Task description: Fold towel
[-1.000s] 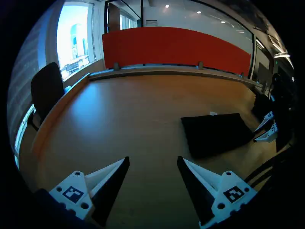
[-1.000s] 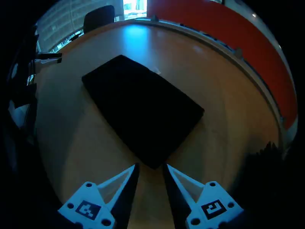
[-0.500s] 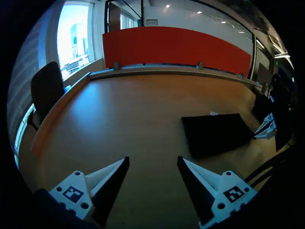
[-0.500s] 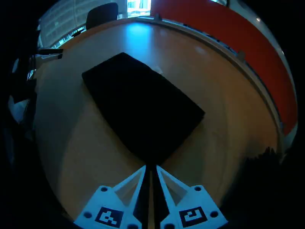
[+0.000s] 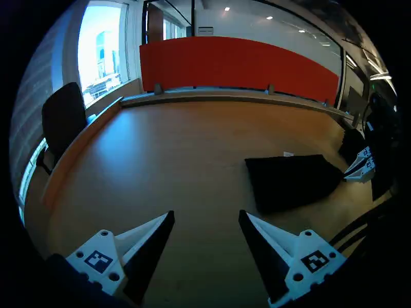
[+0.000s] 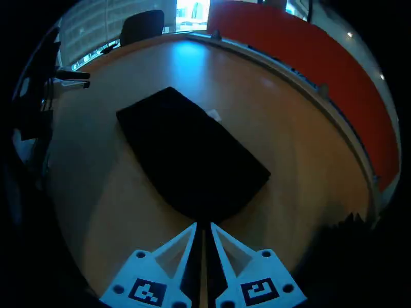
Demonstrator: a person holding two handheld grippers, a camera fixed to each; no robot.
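A black towel (image 6: 190, 159) lies folded flat on the wooden table (image 6: 287, 133). My right gripper (image 6: 204, 230) is shut on the towel's near corner, and that corner is raised a little off the wood. In the left gripper view the same towel (image 5: 290, 179) sits to the right, with the right gripper (image 5: 360, 168) at its far right corner, where the cloth peaks upward. My left gripper (image 5: 205, 220) stands open above bare table, well to the left of the towel, with nothing between its fingers.
A red partition (image 5: 236, 61) runs along the table's far edge. A black chair (image 5: 62, 118) stands at the left side by the windows. Dark equipment (image 5: 377, 128) crowds the right edge. A small white tag (image 5: 287, 153) lies by the towel's far edge.
The right gripper's fingers closed on the towel's near corner, then lifted it slightly, so that end of the towel now curves upward. The left gripper has stayed put and open.
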